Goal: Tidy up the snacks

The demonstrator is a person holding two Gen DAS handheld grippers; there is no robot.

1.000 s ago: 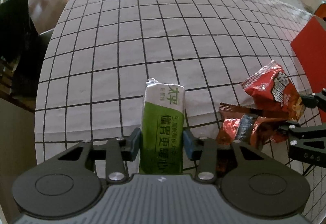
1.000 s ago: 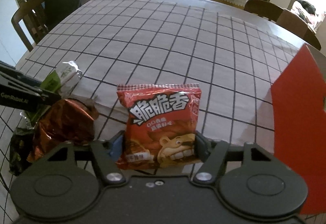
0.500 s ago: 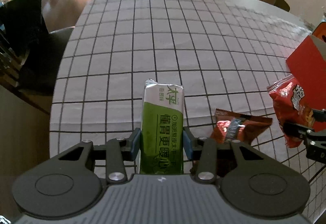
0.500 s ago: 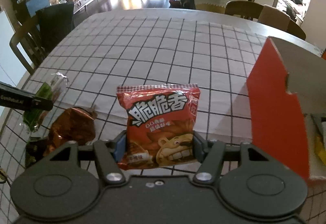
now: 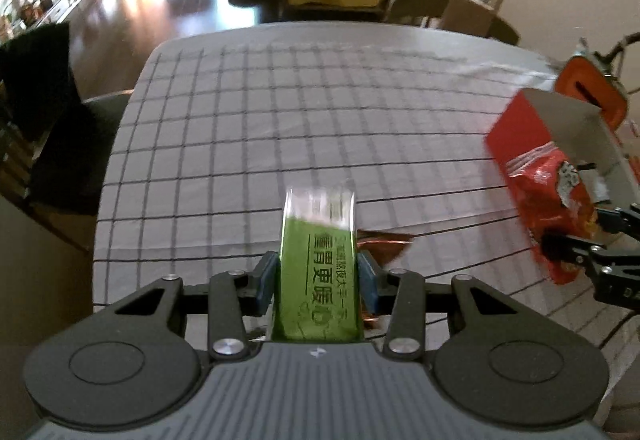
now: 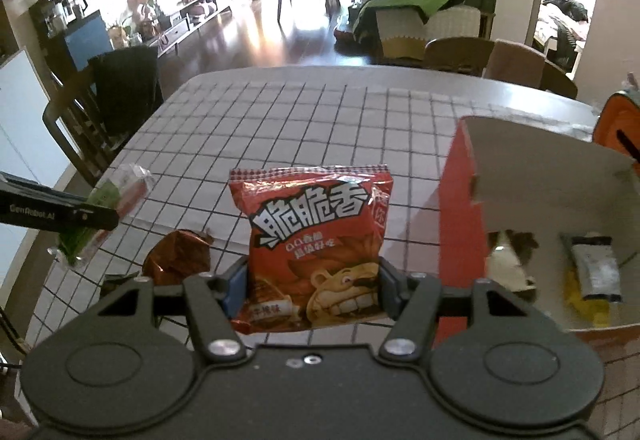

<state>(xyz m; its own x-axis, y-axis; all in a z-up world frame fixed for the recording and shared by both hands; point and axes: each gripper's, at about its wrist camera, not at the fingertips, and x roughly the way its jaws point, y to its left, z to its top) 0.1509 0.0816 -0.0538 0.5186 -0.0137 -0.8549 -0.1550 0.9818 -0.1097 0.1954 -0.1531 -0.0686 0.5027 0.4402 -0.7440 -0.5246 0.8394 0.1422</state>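
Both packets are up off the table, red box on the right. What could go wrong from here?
1. The right hand-held gripper grips only the red snack bag's lower part; the soft bag could slip or catch the red box's near wall.
2. The left hand-held gripper holds the green packet beside it; both heading boxward could collide.
3. The copper-brown packet left on the table may be missed.
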